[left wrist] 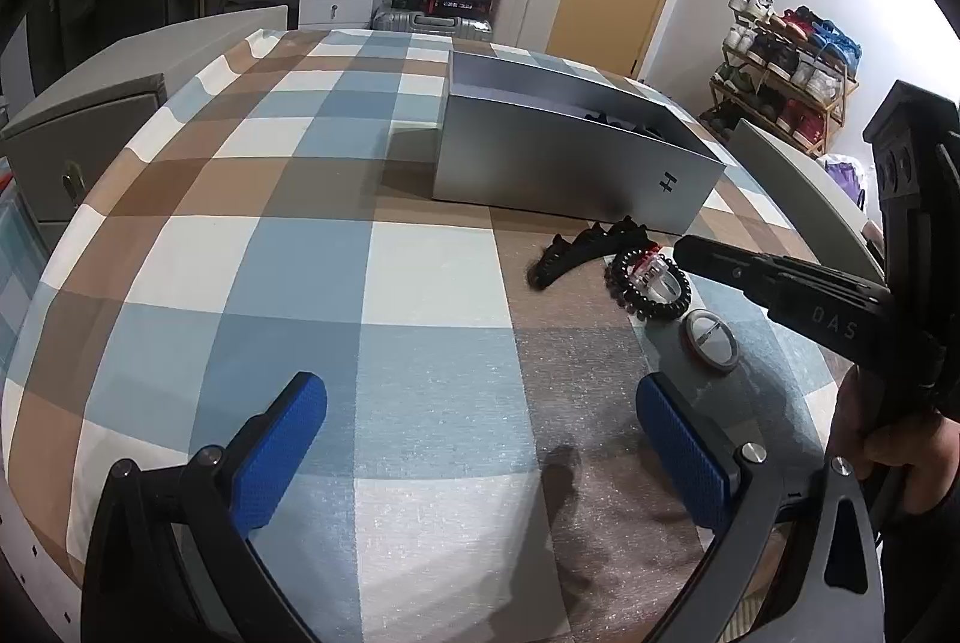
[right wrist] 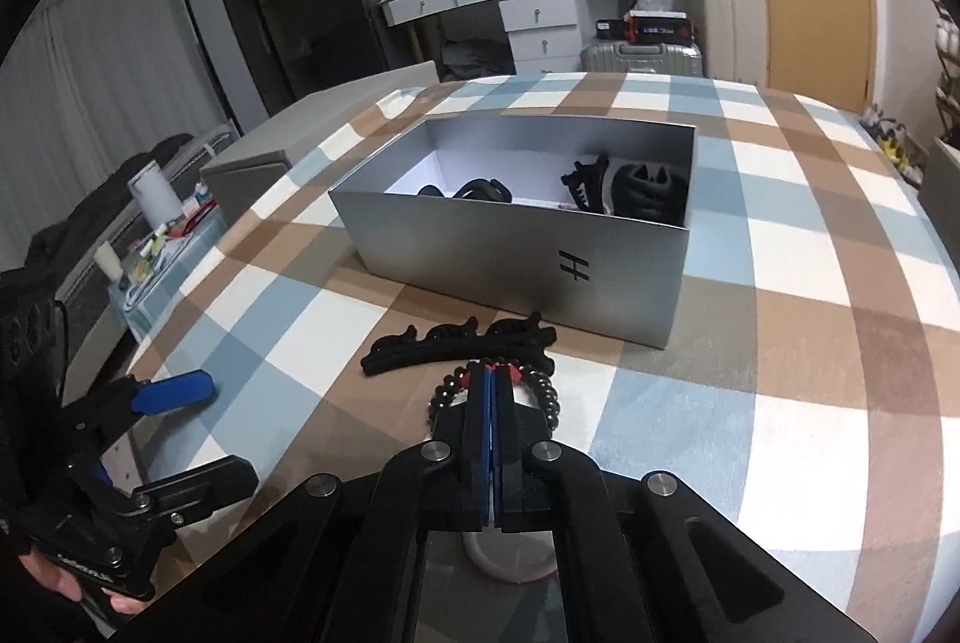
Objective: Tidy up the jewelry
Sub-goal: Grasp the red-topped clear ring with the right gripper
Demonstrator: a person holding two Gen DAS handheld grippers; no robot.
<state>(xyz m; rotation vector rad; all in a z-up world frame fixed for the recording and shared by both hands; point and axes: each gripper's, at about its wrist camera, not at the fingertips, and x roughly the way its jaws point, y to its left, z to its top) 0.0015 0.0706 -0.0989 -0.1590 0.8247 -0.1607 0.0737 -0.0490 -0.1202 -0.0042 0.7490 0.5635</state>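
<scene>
Black beaded bracelet [left wrist: 645, 292], with a small red and clear charm, lies on the checked blue, brown and white cloth of the bench [left wrist: 372, 283], just in front of the open silver-grey cardboard box [right wrist: 522, 247] and touching the black toothed plastic hair comb [right wrist: 456, 343] beside it. A round grey and white disc with a red rim [left wrist: 711, 340] sits near the bracelet on the near side. The right gripper [right wrist: 492, 373] has its jaws clenched at the charm end of the bracelet; the blue pads meet with almost no gap, and whether a bead or the charm is truly pinched cannot be confirmed, as the fingers hide the contact point. The left gripper [left wrist: 480, 439] hovers over bare cloth with jaws released wide and nothing between them. The box already holds several black hair accessories [right wrist: 630, 190]. Step in hand, by judgement: securing the bracelet for transfer. The next move calls for a lift clear of the comb, carriage over the front wall of the box, and release inside; a weak pinch could drop the bracelet or drag the comb along.
</scene>
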